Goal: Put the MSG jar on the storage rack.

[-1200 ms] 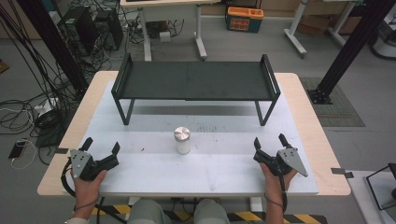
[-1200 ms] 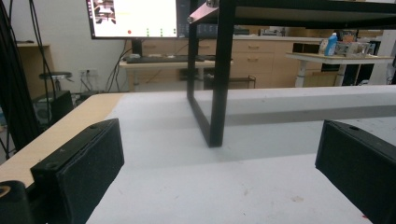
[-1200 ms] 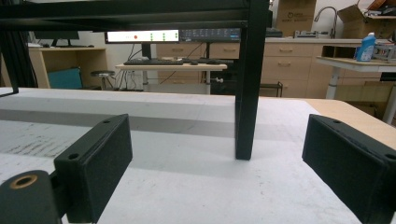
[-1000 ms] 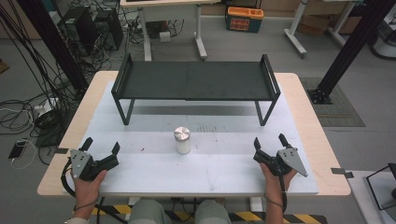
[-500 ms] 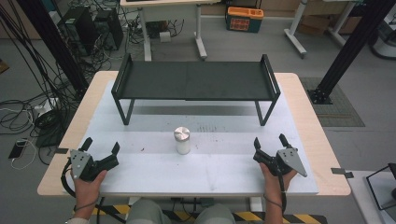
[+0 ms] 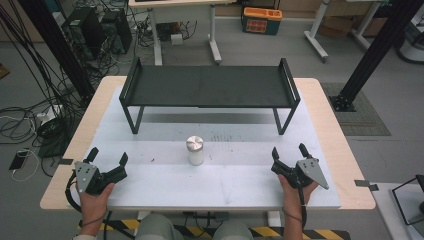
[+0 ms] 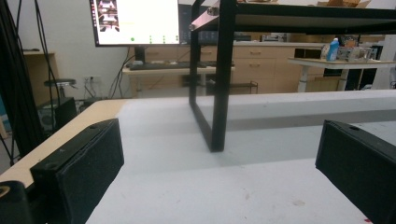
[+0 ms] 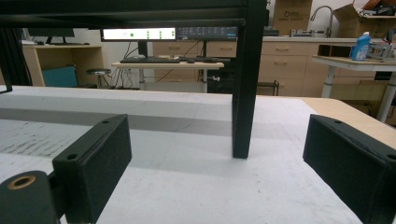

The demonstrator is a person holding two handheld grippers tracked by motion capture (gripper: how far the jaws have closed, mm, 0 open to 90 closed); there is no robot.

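A small white cylindrical jar with a silver metal lid (image 6: pixel 195 150) stood upright mid-table on the white mat (image 6: pixel 225 177), in front of the black metal shelf rack (image 6: pixel 210 86). The left gripper (image 6: pixel 107 156) and right gripper (image 6: pixel 288 152) rested well apart from it, each with jaws spread and empty.

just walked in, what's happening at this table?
A person holds a two-jaw gripper in each hand, resting near the table's front edge. The left gripper and right gripper are both open and hold nothing. A small white jar with a silver lid stands untouched between them, in front of a black metal shelf rack on the white table mat.
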